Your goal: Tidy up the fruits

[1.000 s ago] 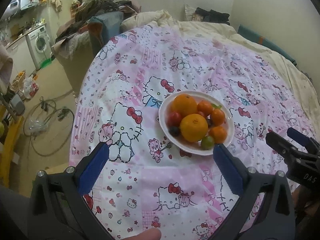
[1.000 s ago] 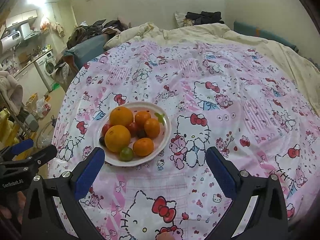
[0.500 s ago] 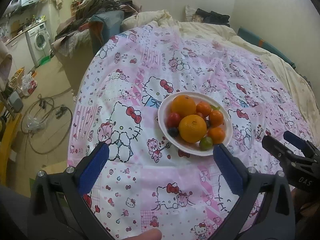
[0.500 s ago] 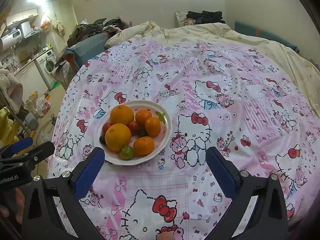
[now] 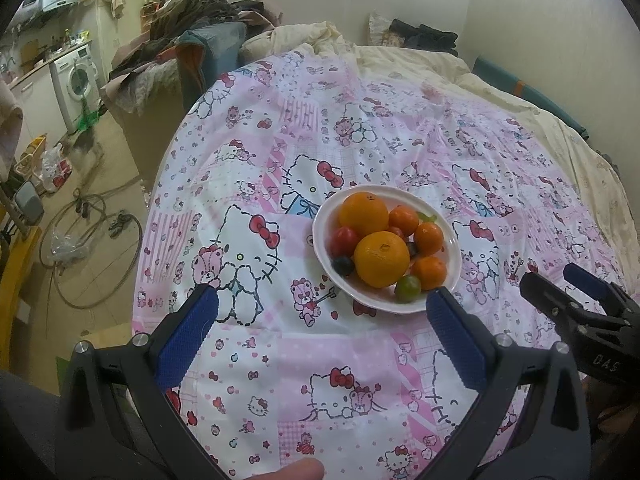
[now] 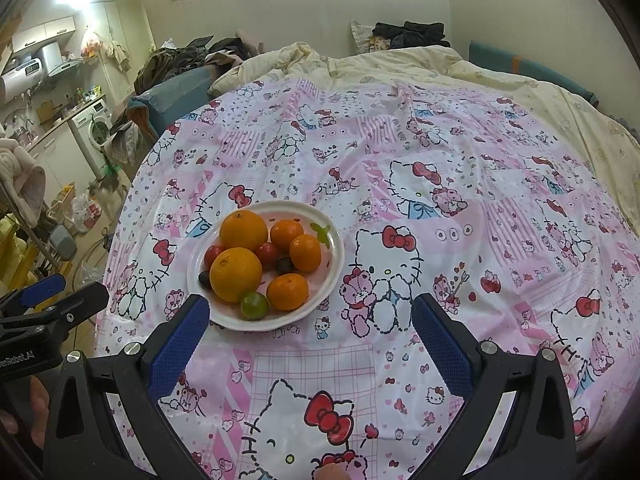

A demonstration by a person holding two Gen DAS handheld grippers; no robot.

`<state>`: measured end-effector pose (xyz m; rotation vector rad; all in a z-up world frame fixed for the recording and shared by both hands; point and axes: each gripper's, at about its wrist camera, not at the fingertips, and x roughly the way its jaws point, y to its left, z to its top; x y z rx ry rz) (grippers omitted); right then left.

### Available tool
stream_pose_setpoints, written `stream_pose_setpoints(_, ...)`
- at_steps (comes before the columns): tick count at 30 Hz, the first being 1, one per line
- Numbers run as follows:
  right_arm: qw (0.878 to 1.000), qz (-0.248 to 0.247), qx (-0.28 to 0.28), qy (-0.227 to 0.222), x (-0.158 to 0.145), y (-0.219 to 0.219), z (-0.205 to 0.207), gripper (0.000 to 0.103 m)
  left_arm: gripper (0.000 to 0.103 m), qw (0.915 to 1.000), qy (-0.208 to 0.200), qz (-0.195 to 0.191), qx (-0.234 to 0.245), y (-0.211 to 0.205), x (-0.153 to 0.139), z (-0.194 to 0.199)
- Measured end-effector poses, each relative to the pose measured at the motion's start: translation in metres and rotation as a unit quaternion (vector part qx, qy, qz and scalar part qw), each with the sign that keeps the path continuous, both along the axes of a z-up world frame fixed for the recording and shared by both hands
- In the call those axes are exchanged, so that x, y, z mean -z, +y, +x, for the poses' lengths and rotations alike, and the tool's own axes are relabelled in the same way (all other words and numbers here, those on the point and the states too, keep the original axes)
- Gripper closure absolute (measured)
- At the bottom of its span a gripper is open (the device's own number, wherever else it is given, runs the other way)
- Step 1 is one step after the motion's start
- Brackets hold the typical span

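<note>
A white plate sits on the pink Hello Kitty sheet and holds two large oranges, three small tangerines, red tomatoes, dark grapes and a green fruit. My left gripper is open and empty, just short of the plate's near left side. My right gripper is open and empty, with its left fingertip by the plate's near rim. Each gripper shows at the edge of the other's view.
The sheet covers a bed with a cream duvet behind. A pile of clothes, a washing machine and cables on the floor lie to the left, past the bed's edge.
Both grippers have drifted a little; the plate sits slightly nearer my left gripper's right finger. Nothing was picked up and the fruits have not moved.
</note>
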<state>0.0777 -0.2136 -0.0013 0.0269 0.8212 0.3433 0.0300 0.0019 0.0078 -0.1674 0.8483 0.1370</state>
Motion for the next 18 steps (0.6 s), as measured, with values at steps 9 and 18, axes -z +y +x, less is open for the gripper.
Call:
stream_pose_setpoints(9, 1.000, 0.003, 0.000, 0.001, -0.0003, -0.0003, 0.0002, 0.000, 0.000, 1.0000, -0.003, 0.000, -0.002, 0.0002, -0.0015, -0.0004)
stream_pose_setpoints(18, 1.000, 0.004, -0.004, 0.002, -0.0001, 0.0015, -0.0006, 0.000, 0.000, 1.0000, 0.000, -0.004, -0.002, 0.0016, 0.0010, -0.0015)
